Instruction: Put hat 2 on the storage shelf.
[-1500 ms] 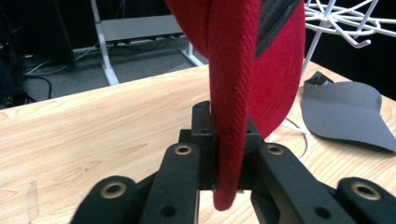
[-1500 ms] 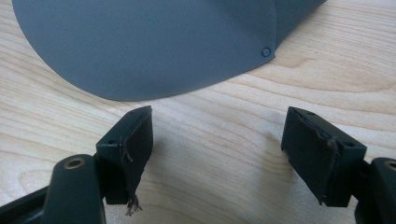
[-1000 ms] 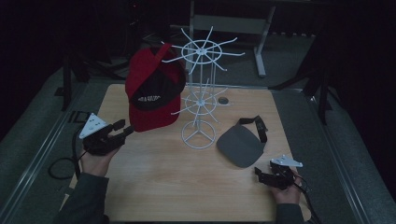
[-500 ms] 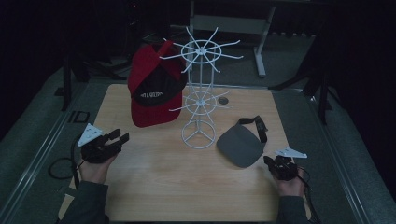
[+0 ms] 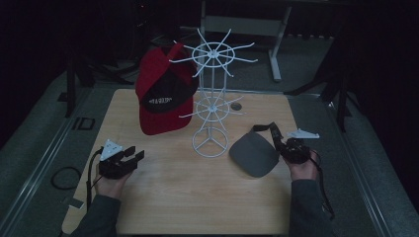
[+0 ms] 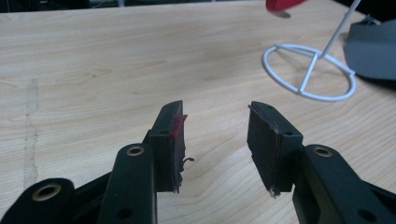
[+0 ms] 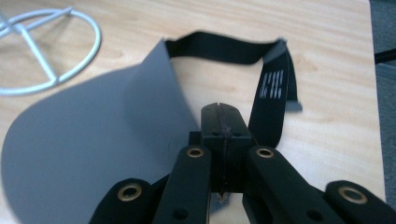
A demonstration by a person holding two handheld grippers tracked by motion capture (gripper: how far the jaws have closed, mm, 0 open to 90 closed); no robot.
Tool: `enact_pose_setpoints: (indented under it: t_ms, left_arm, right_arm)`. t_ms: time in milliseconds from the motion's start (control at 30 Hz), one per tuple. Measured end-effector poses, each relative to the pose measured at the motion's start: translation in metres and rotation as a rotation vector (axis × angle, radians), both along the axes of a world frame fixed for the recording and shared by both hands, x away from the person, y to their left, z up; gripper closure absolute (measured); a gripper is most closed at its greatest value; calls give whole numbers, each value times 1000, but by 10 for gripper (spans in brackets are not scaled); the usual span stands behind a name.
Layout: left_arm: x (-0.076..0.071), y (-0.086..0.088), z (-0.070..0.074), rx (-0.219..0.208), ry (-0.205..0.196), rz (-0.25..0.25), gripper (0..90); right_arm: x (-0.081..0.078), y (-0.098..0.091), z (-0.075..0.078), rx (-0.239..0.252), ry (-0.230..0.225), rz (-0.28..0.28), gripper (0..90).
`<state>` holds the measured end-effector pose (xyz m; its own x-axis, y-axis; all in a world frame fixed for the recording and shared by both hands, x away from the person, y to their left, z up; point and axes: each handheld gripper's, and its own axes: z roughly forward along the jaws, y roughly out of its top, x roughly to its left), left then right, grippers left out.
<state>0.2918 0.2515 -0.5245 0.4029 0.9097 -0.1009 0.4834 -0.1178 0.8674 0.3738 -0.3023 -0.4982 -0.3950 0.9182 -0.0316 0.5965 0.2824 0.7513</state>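
**Right tool closes in on the grey visor while the left one stands down**

Since a second ago the right gripper (image 5: 281, 147) has left the front right corner of the desk (image 5: 197, 207) and come up beside the grey visor (image 5: 253, 155). The left gripper (image 5: 133, 154) has sunk from beside the red cap (image 5: 165, 98) to just above the wood near the front left corner.

The red cap hangs on an upper arm of the white wire rack (image 5: 212, 98), which stands mid-desk towards the back edge. It looks already placed, which would explain why the left tool has backed off. The visor is probably next for the rack. It lies flat on the desk just right of the rack's base ring, brim towards the front edge and black strap (image 7: 275, 84) arching towards the right edge.

In the left gripper view the left gripper (image 6: 217, 116) is released, its pads wide apart with only bare wood between them. The base ring (image 6: 308, 70) sits well off.

In the right gripper view the right gripper (image 7: 220, 109) is clenched, its pads pressed flat together. It points at the spot where the visor (image 7: 93, 140) meets its strap, with the brim's edge to one side and the strap to the other. I see no cloth between the pads. Whether they nip a hidden fold of the band I cannot tell. It seems to be lining up on that joint as a handle.
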Motion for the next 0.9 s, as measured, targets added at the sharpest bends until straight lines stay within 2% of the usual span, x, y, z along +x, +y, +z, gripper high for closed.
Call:
enact_pose_setpoints:
  t_ms: [133, 367, 467, 600, 667, 900]
  left_arm:
    - [1, -3, -6, 34, 8, 0, 566]
    - [1, -2, -11, 29, 21, 9, 567]
    - [2, -2, -12, 32, 27, 10, 566]
    - [2, -1, -13, 30, 29, 11, 566]
    - [2, -1, -13, 28, 29, 13, 566]
    - [2, -2, -14, 30, 28, 12, 565]
  right_arm:
    - [19, 6, 5, -22, 0, 2, 900]
    - [43, 18, 4, -52, 26, 23, 900]
    - [48, 20, 1, -43, 52, 46, 900]
    - [45, 27, -6, -50, 77, 102, 900]
    - [40, 29, -7, -25, 83, 132, 900]
    - [14, 44, -12, -48, 106, 267, 899]
